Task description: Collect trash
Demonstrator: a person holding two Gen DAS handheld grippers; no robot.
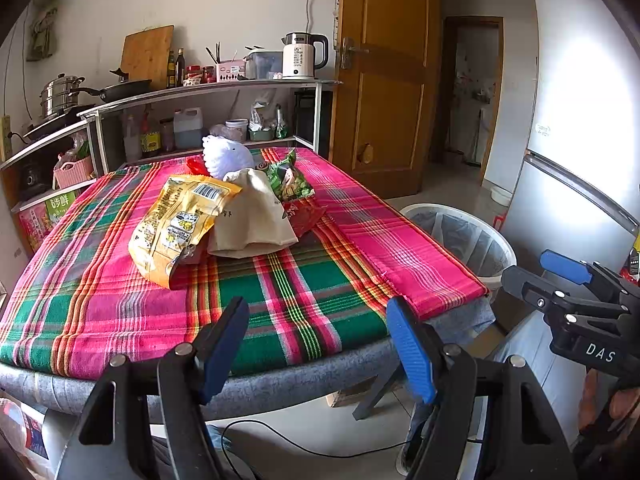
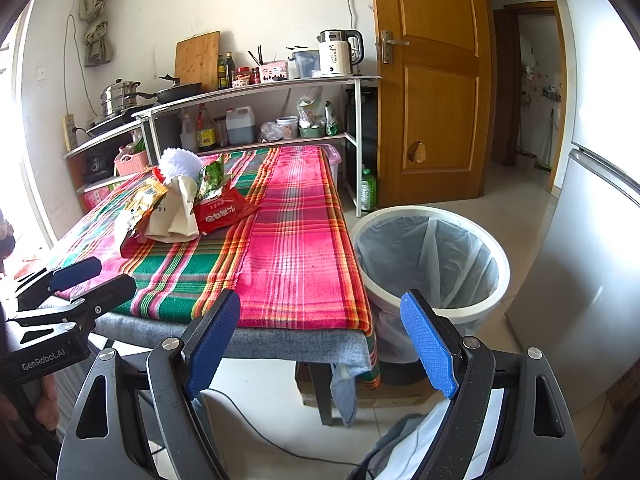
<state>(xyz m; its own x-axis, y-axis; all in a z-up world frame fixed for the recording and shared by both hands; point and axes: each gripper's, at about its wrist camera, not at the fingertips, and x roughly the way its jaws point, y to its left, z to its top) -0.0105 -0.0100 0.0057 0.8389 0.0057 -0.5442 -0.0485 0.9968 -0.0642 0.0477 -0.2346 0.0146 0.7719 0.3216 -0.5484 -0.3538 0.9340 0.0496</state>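
A pile of trash lies mid-table on the plaid cloth (image 1: 120, 304). It holds a yellow snack bag (image 1: 180, 224), a beige paper bag (image 1: 252, 216), a green packet (image 1: 288, 178), a red packet (image 1: 306, 216) and a white fluffy lump (image 1: 224, 156). To the right of the table stands a white bin (image 1: 460, 236) with a clear liner. My left gripper (image 1: 318, 308) is open at the table's near edge, well short of the pile. My right gripper (image 2: 320, 300) is open over the table's near right corner, beside the bin (image 2: 432, 256). Nothing sits between either pair of fingers.
Behind the table a shelf unit (image 1: 208, 90) carries a kettle (image 1: 300, 56), pots, bottles and a cutting board. A wooden door (image 1: 384, 80) stands at the back right and a fridge (image 1: 580, 140) along the right side. A black cable (image 2: 256, 432) crosses the floor.
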